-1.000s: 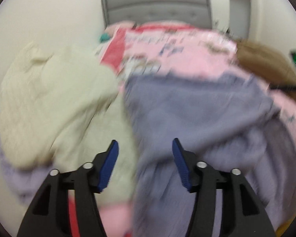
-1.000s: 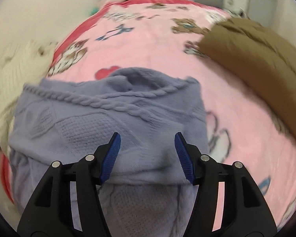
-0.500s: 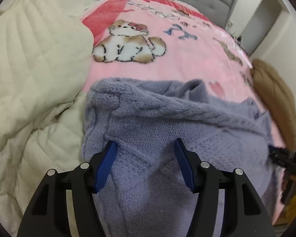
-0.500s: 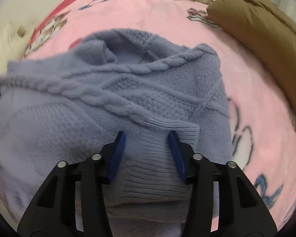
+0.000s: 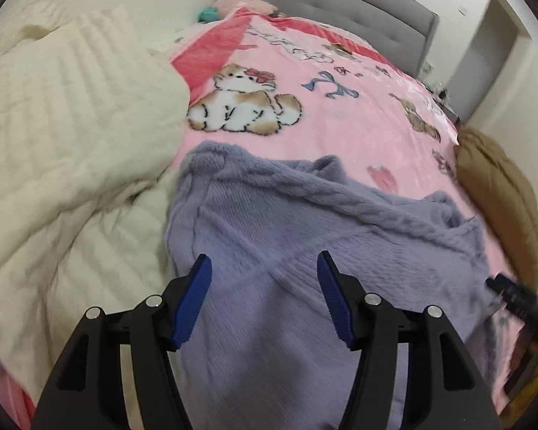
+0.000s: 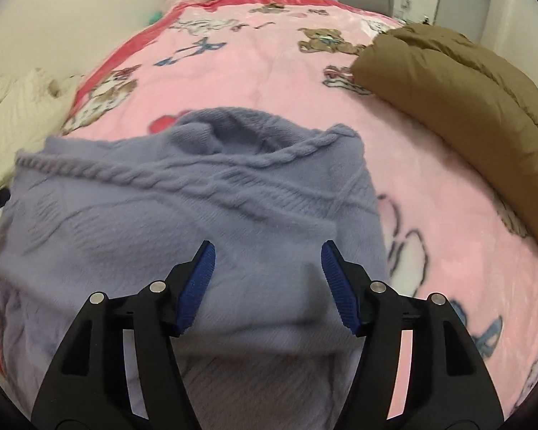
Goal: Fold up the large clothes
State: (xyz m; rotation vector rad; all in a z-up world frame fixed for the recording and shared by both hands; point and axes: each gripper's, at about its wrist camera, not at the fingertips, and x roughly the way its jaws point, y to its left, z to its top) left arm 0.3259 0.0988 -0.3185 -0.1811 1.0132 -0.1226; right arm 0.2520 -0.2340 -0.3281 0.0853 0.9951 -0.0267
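A lavender cable-knit sweater (image 5: 305,236) (image 6: 183,208) lies folded over on the pink cartoon blanket (image 5: 340,122) (image 6: 269,71), its neck opening toward the headboard. My left gripper (image 5: 263,265) hovers open over the sweater's left part, nothing between its blue pads. My right gripper (image 6: 267,254) hangs over the sweater's right near portion; its jaws are opening and the knit lies below them, not pinched. The right gripper's tip (image 5: 509,290) shows at the sweater's right edge in the left wrist view.
A cream quilted comforter (image 5: 64,165) is bunched along the bed's left side. A brown puffy jacket (image 6: 459,96) lies on the right edge. The grey padded headboard (image 5: 333,7) and white walls close off the far end.
The right gripper closed in on the sweater's ribbed hem, then drew back up and spread its jaws. The left gripper swung over from the comforter side and settled above the sweater.
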